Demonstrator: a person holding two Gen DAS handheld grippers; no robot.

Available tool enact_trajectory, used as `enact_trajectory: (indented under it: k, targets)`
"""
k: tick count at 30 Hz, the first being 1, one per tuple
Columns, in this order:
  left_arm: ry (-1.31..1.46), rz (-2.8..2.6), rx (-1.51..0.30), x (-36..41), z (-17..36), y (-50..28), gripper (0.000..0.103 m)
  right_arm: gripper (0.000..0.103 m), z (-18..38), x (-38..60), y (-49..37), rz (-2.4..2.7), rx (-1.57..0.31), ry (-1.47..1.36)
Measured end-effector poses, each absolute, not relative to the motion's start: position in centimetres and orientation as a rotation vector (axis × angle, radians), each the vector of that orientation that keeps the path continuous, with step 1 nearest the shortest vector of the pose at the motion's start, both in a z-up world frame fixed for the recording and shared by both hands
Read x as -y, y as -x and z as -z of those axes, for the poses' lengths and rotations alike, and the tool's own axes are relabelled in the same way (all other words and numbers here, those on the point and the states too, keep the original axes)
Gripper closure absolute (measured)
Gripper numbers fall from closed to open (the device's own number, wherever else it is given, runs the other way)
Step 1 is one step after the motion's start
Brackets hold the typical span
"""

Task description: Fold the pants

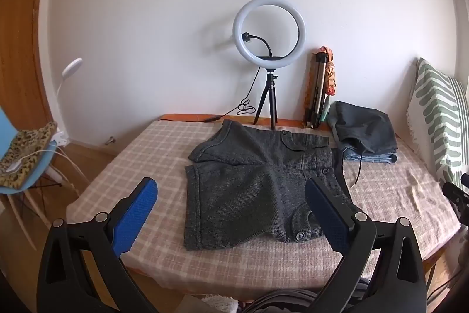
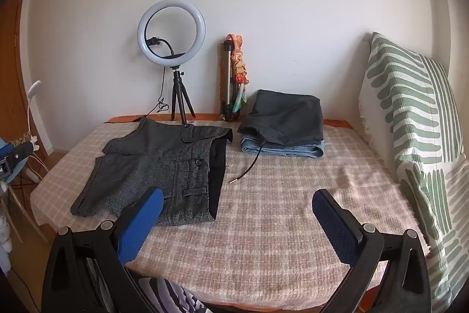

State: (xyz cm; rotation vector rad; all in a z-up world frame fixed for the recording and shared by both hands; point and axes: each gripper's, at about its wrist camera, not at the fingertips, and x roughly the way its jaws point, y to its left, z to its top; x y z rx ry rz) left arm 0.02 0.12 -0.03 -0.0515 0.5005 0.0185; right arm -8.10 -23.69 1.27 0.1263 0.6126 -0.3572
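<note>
Lying flat on the checked tablecloth, the grey shorts are untouched; the left gripper and right gripper are held spread wide, empty.

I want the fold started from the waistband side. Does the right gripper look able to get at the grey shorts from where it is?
Probably yes. The right gripper is open and empty, and only bare checked cloth lies between it and the grey shorts.
</note>
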Motion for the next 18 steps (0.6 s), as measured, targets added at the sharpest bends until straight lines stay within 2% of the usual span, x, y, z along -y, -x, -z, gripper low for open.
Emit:
enact_trajectory:
  k: [18]
  targets:
    - [-0.012,-0.035,-0.458,0.7,-0.6,0.3,0.002,0.000,-1.2,23.9,7.7,0.360,-0.622,-0.120]
